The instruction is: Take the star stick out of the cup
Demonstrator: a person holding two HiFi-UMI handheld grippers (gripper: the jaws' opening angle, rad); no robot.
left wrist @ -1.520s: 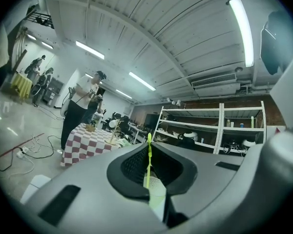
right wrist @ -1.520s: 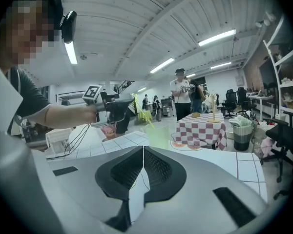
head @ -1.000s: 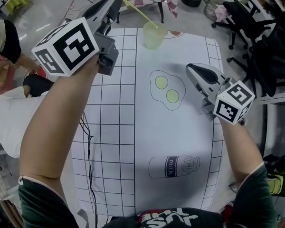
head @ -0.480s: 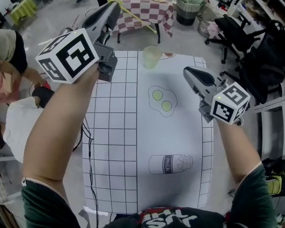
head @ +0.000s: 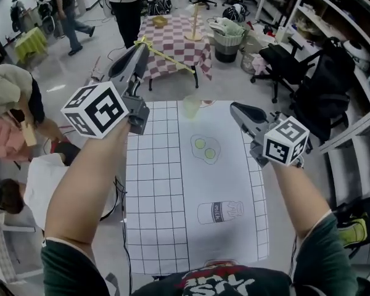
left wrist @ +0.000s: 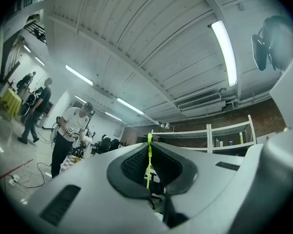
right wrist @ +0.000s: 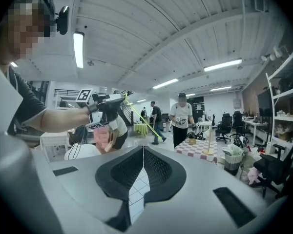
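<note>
Head view: the left hand-held gripper [head: 140,47] is raised well above the desk [head: 166,227], pinching the star stick [head: 168,58] near one end; the free length slants out, well clear of the cup [head: 191,106] at the desk's far edge; the right hand-held gripper [head: 235,108] hovers apart.

Left gripper view: jaws nearly closed on the thin stick, which the head view cannot show; so slim a hold could let it pivot or slip out.

Right gripper view: jaws together on nothing; it alone shows the stick's slant from the side.
</note>
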